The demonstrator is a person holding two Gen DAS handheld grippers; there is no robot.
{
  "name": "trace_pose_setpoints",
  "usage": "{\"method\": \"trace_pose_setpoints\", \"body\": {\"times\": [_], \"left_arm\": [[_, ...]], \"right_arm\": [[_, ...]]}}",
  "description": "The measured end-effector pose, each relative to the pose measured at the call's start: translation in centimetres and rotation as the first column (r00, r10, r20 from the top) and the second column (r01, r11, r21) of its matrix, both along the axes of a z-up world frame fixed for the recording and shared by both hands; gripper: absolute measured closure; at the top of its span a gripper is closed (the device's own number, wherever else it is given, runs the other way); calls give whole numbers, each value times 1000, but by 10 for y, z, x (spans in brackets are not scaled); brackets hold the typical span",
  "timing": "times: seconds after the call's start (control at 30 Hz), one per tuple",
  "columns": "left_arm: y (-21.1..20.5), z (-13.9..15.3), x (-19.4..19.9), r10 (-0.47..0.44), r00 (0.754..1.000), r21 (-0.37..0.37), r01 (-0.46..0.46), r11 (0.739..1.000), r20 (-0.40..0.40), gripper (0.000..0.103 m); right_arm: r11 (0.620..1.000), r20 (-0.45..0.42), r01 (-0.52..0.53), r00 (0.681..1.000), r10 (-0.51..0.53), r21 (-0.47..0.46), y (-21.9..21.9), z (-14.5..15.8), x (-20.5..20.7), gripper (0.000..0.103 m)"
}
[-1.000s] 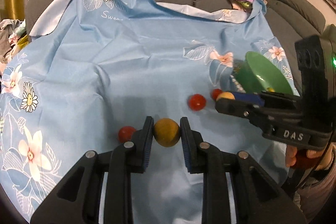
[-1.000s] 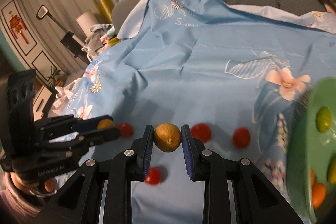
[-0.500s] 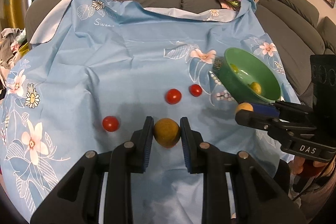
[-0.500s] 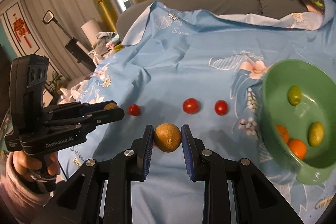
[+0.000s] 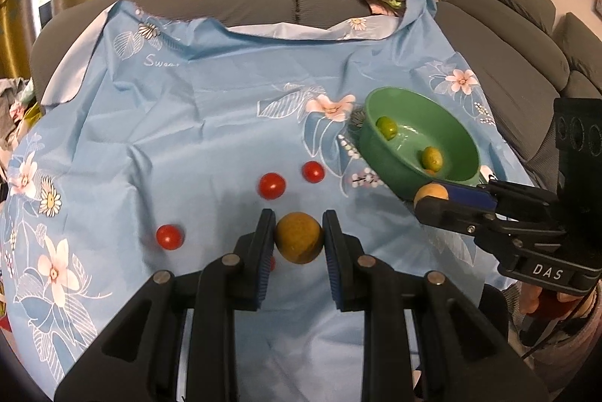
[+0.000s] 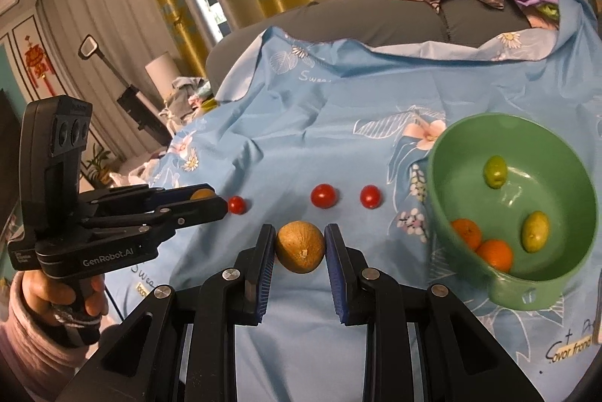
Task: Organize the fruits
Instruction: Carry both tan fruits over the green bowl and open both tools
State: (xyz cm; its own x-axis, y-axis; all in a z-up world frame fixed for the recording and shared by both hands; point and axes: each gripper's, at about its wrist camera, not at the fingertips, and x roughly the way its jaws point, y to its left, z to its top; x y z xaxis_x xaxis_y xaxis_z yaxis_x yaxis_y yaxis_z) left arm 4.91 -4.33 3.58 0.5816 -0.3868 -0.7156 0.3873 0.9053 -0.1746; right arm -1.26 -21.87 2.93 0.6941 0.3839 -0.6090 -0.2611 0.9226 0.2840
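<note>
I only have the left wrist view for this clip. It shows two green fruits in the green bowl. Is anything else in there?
Observer: Yes. The right wrist view shows two oranges low in the green bowl, beside the green fruits.
Reviewer: The right tool is side-on for me. How does its fruit sit?
Observer: The right tool is shut on a brown fruit, which sits squarely between both pads.
Reviewer: What is holding the tool my camera rides on?
Observer: A hand in a pink sleeve grips the handle of the left tool.
</note>
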Motion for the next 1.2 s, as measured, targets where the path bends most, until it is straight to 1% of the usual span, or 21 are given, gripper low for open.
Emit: {"method": "trace_pose_setpoints", "body": {"times": [0.27, 0.5, 0.77, 0.97, 1.2], "left_arm": [[-26, 8, 6, -50, 999, 9, 50, 999, 9, 78], [-60, 16, 16, -116, 993, 6, 116, 993, 21, 78], [-106, 19, 35, -199, 980, -5, 199, 980, 27, 78], [-142, 13, 52, -250, 968, 11, 249, 968, 14, 78], [-168, -3, 73, -269, 963, 41, 270, 962, -17, 78]], "right_arm": [[999, 25, 39, 999, -39, 33, -21, 4, -6, 74], [992, 47, 123, 991, -125, 32, -51, 6, -11, 74], [966, 77, 255, 965, -251, -48, -81, 5, -14, 74], [935, 80, 336, 941, -329, -113, -104, 2, -8, 74], [915, 53, 373, 928, -369, -153, -122, -9, 6, 74]]}}
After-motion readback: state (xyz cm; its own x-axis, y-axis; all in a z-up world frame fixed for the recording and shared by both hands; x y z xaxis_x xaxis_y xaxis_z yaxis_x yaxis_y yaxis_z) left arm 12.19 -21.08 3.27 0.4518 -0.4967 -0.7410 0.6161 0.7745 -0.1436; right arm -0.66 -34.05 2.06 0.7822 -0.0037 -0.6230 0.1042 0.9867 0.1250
